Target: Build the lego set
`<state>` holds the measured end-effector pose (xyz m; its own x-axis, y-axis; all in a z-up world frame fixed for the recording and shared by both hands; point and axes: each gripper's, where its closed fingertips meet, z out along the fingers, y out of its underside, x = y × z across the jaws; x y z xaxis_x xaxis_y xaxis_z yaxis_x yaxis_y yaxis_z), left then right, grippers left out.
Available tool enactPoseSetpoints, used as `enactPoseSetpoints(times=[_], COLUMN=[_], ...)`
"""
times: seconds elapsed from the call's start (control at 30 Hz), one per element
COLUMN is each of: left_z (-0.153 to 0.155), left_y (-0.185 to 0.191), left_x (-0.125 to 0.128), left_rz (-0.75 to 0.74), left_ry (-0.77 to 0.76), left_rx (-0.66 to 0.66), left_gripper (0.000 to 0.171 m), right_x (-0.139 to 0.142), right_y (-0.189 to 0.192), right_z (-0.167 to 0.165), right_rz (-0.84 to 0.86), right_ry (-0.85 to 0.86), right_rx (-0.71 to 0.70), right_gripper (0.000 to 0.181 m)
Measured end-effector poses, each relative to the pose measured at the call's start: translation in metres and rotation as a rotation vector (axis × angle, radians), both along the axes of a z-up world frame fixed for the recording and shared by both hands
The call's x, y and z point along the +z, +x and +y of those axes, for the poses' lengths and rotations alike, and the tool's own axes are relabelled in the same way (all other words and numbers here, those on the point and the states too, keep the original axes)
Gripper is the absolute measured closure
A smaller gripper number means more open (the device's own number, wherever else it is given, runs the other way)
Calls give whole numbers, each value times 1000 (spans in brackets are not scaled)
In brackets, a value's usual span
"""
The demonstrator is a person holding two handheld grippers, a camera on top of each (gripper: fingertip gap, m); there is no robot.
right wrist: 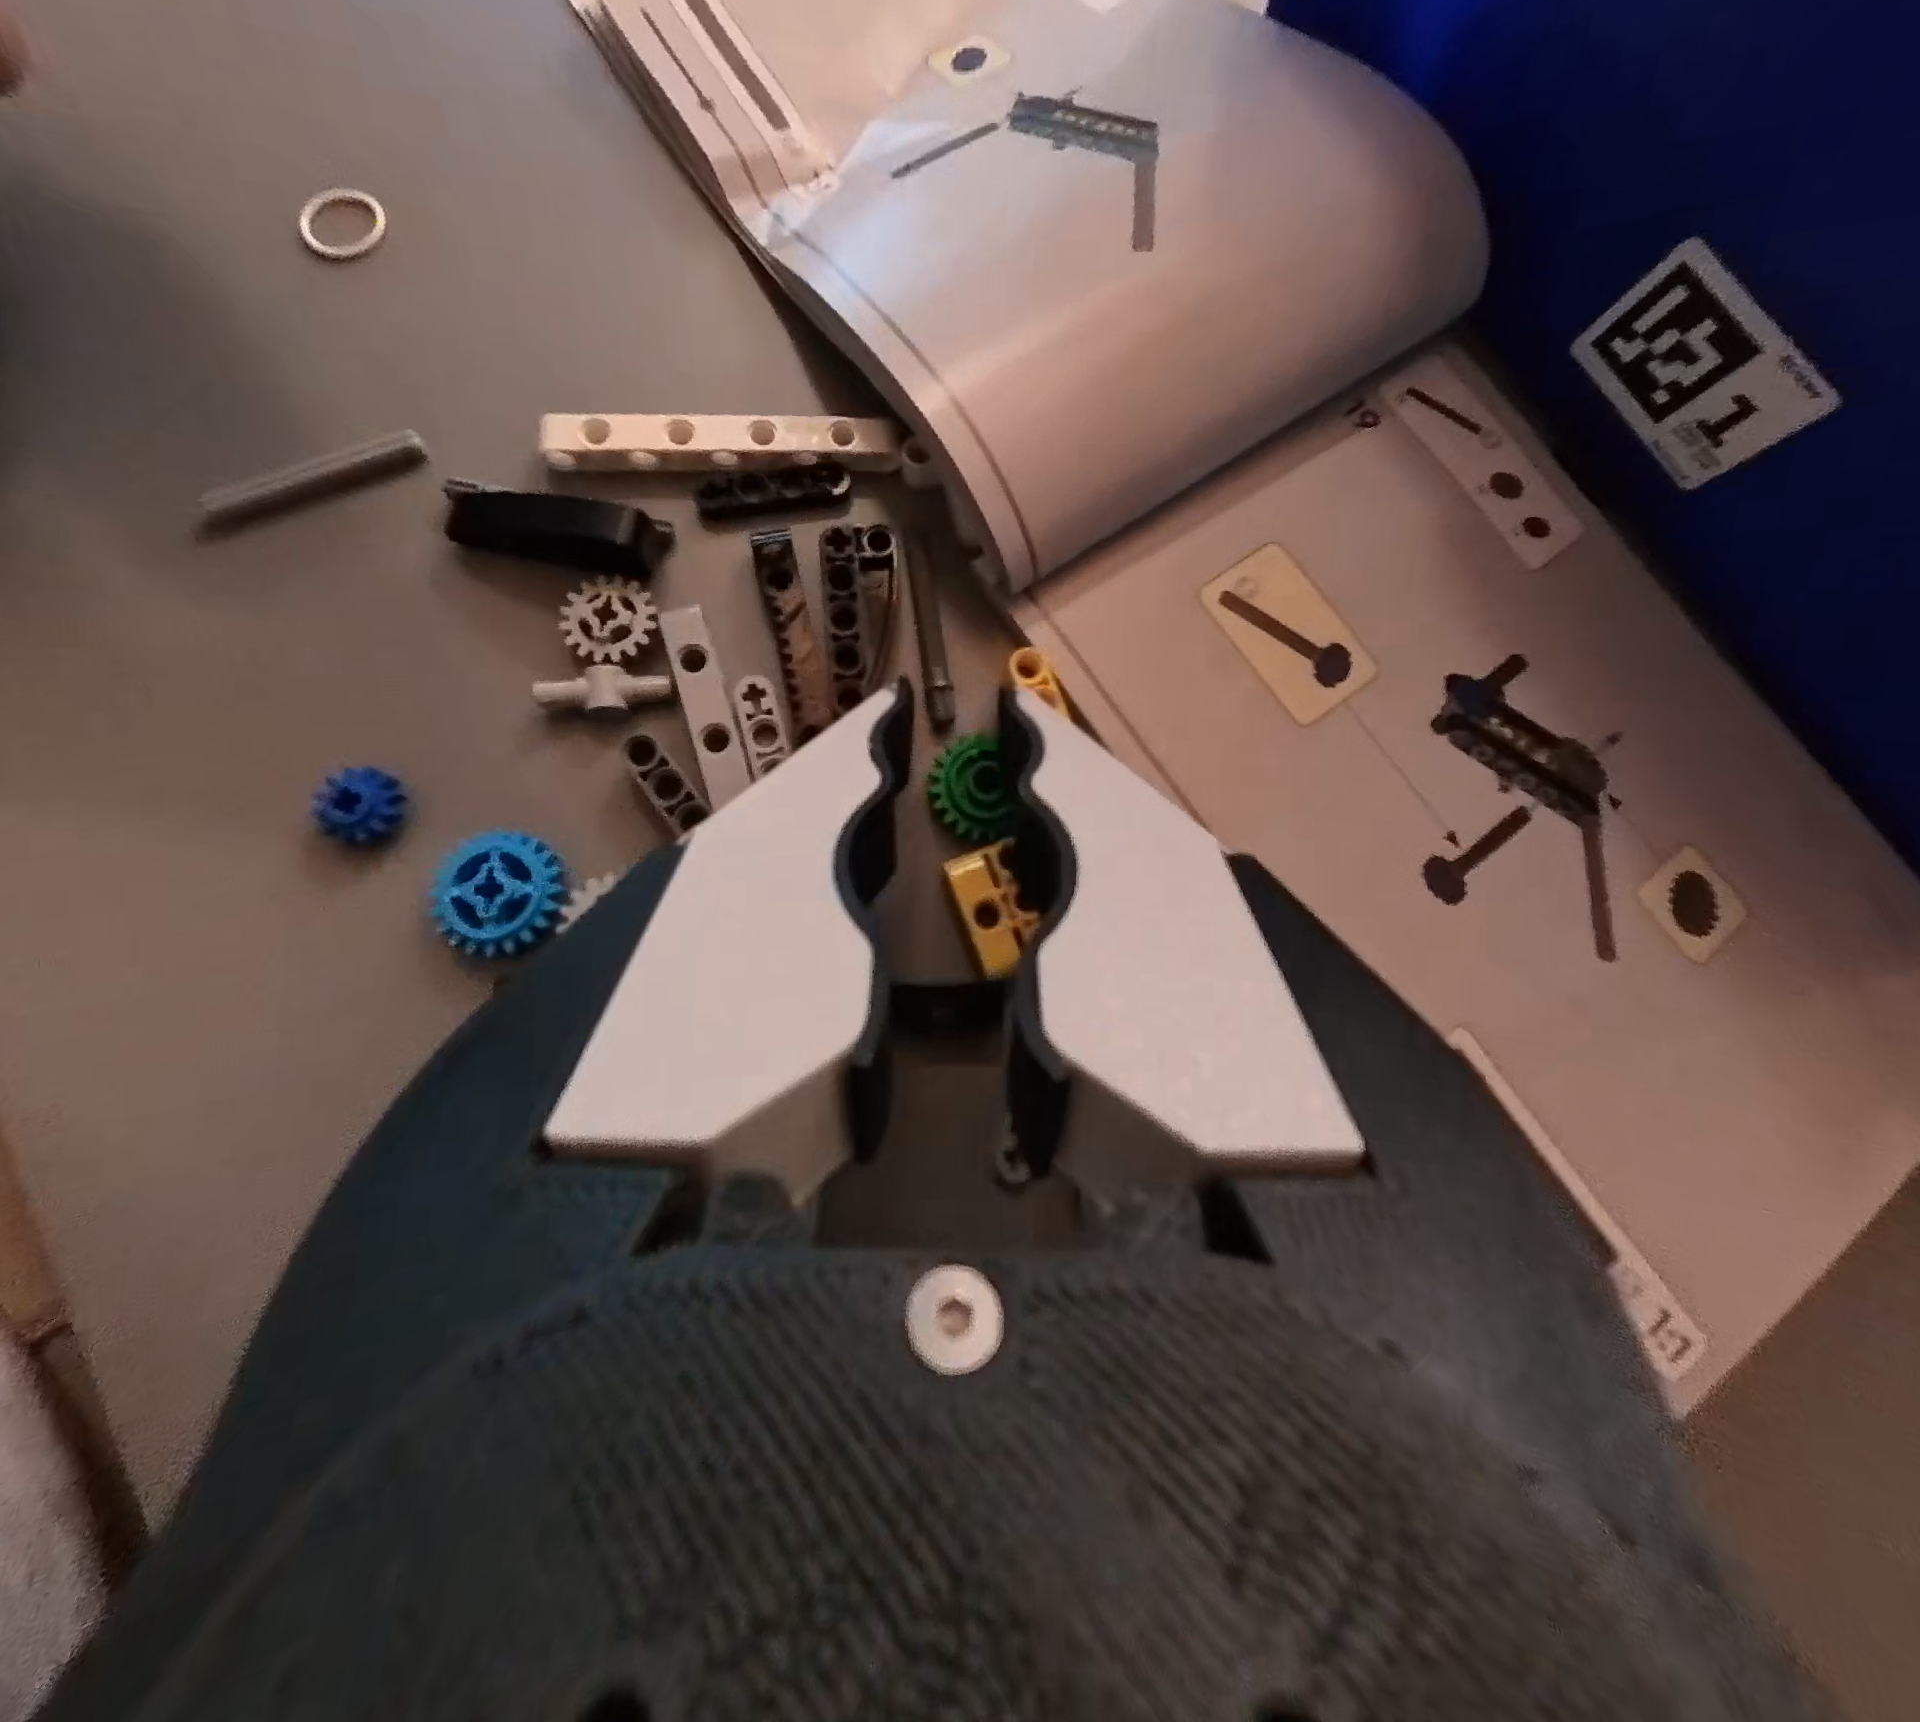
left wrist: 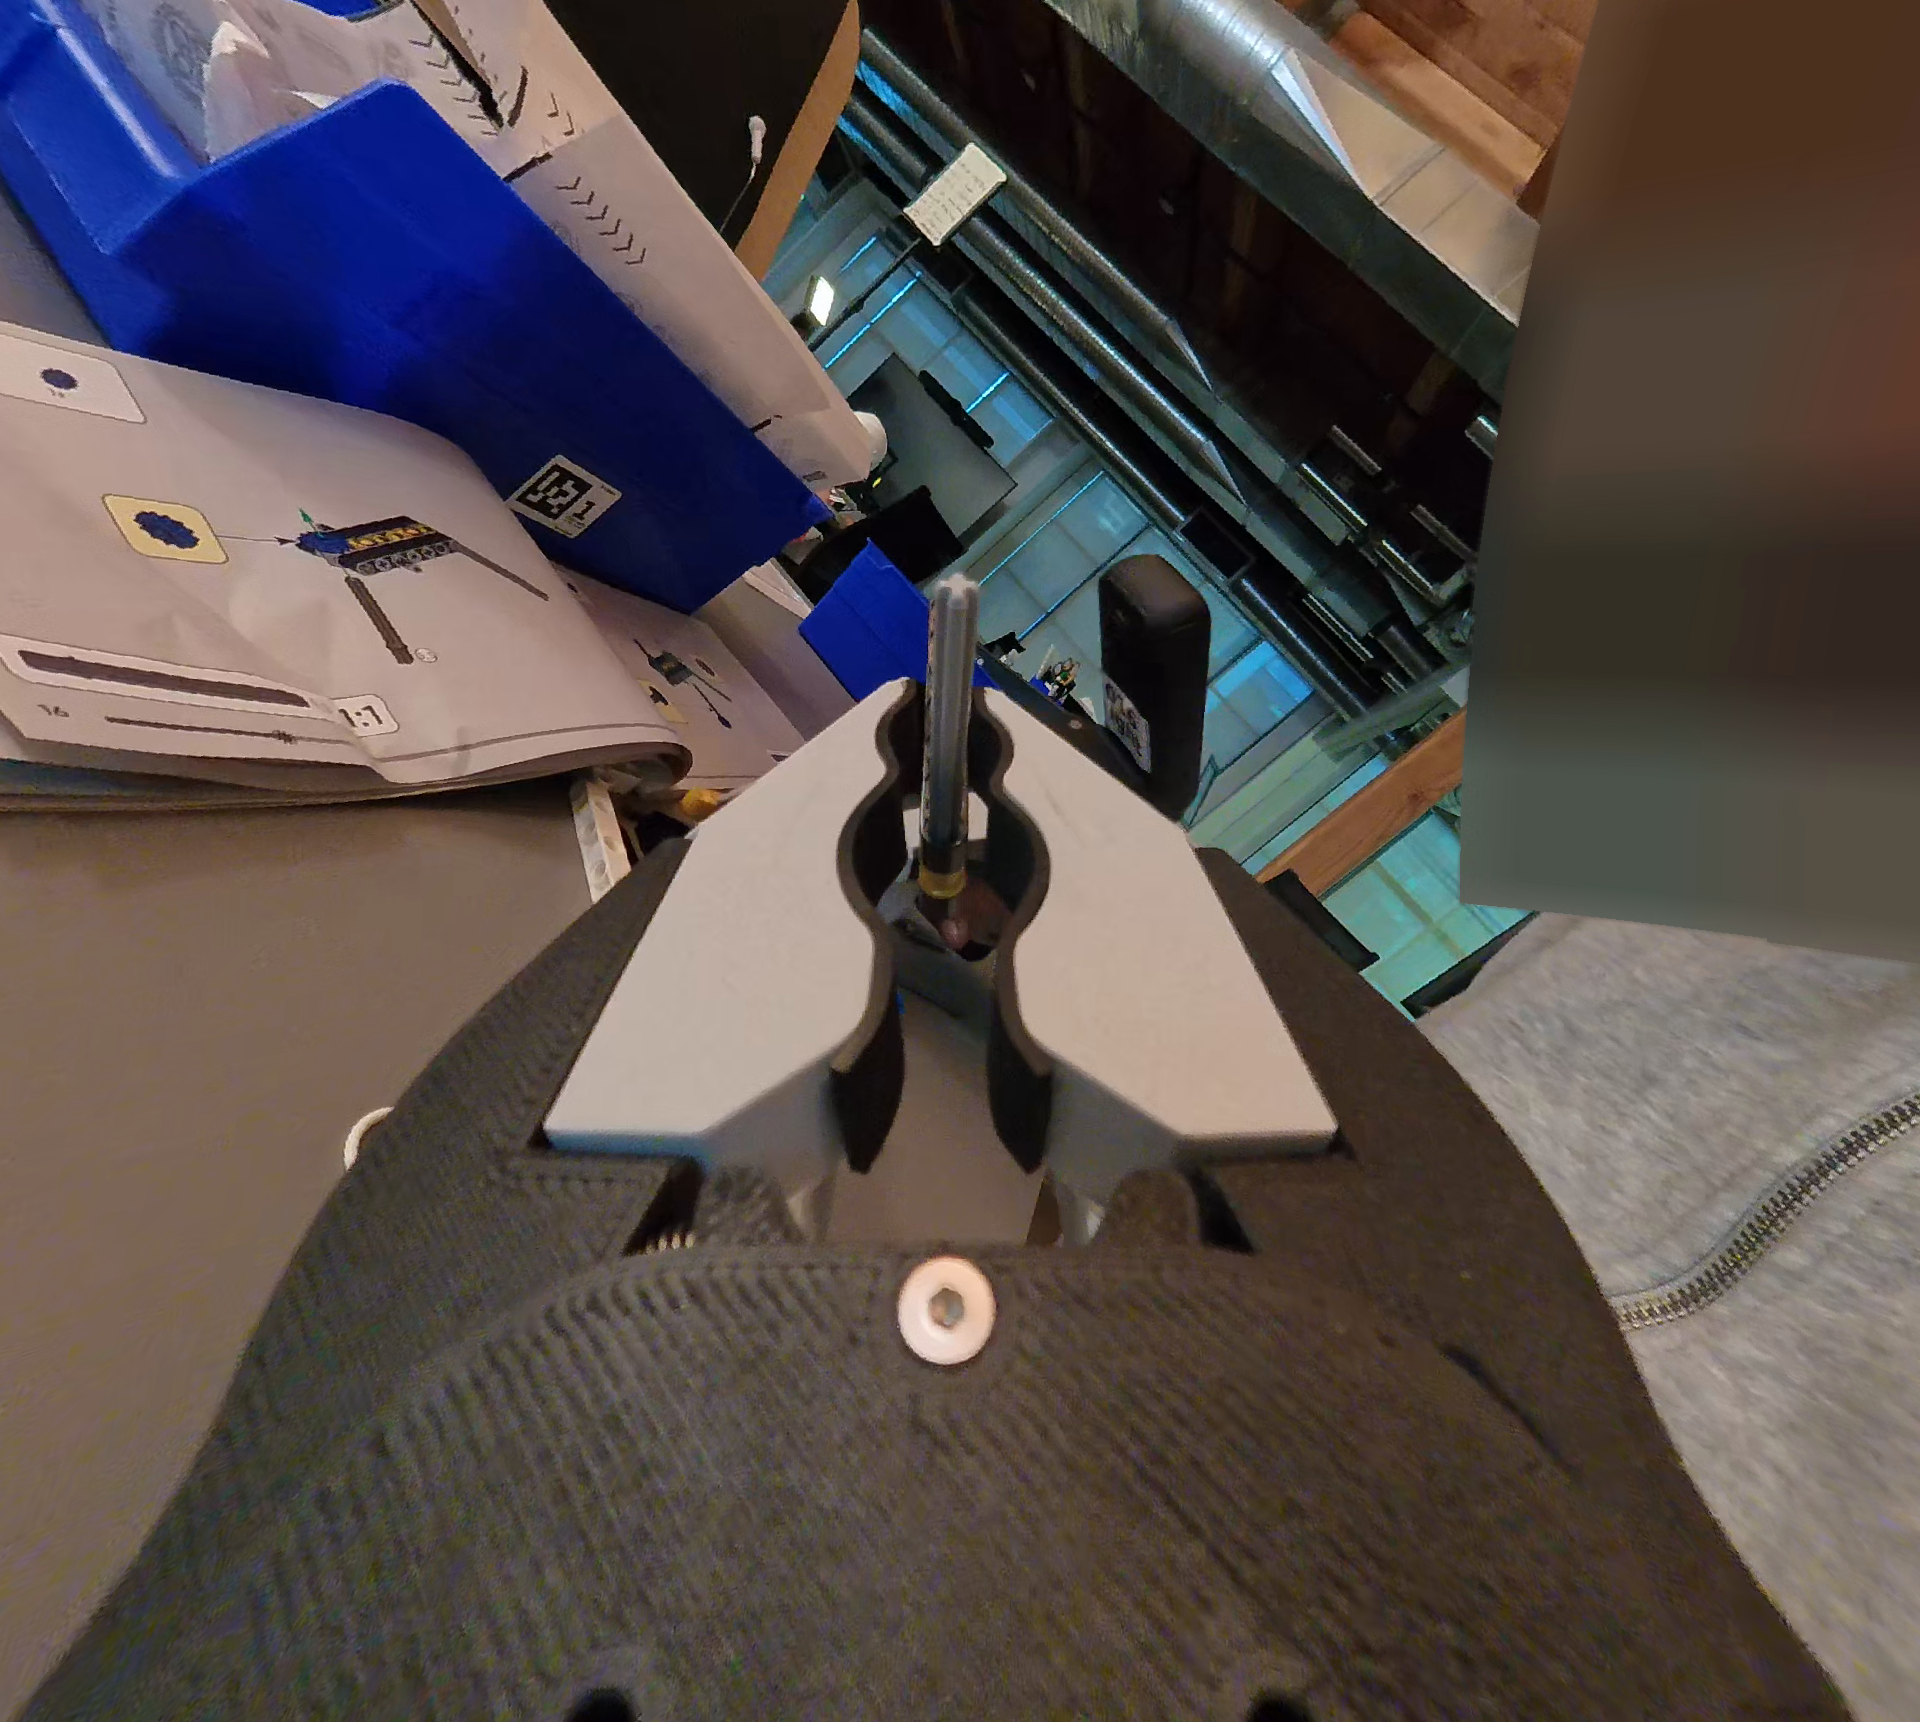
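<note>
Our left gripper [left wrist: 951, 716] clamps a thin dark grey plastic axle [left wrist: 951, 706]; our right gripper [right wrist: 956, 711] hangs parted over a green plastic gear [right wrist: 966, 784].

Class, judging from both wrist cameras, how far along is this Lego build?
Early. Done: little visible beyond a dark rod with a yellow collar, clamped in the left gripper. In hand: the open right gripper hovers over loose gears and beams. Left: most parts lie unassembled beside the open booklet.

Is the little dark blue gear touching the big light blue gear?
Apart. The right wrist view shows the dark blue gear and the light blue gear with bare grey table between them.
</note>
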<state>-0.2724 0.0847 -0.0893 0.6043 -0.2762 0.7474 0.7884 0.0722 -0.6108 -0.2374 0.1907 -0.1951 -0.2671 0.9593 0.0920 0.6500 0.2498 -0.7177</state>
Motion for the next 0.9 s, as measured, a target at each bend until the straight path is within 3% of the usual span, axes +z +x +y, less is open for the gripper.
enactPoseSetpoints(times=[0.37,0.67,0.9], left_z=[0,1,4], left_y=[0,1,5], left_x=[0,-1,-6], left_rz=[-2,22,73], left_ry=[0,-16,-66], left_rx=[0,8,19], left_gripper=[166,166,166], right_x=[2,50,102], right_y=[-4,1,6], right_z=[1,-11,-47], right_rz=[6,180,377], right_ry=[9,-241,-404], right_rx=[-4,-18,71], right_gripper=[179,179,179])
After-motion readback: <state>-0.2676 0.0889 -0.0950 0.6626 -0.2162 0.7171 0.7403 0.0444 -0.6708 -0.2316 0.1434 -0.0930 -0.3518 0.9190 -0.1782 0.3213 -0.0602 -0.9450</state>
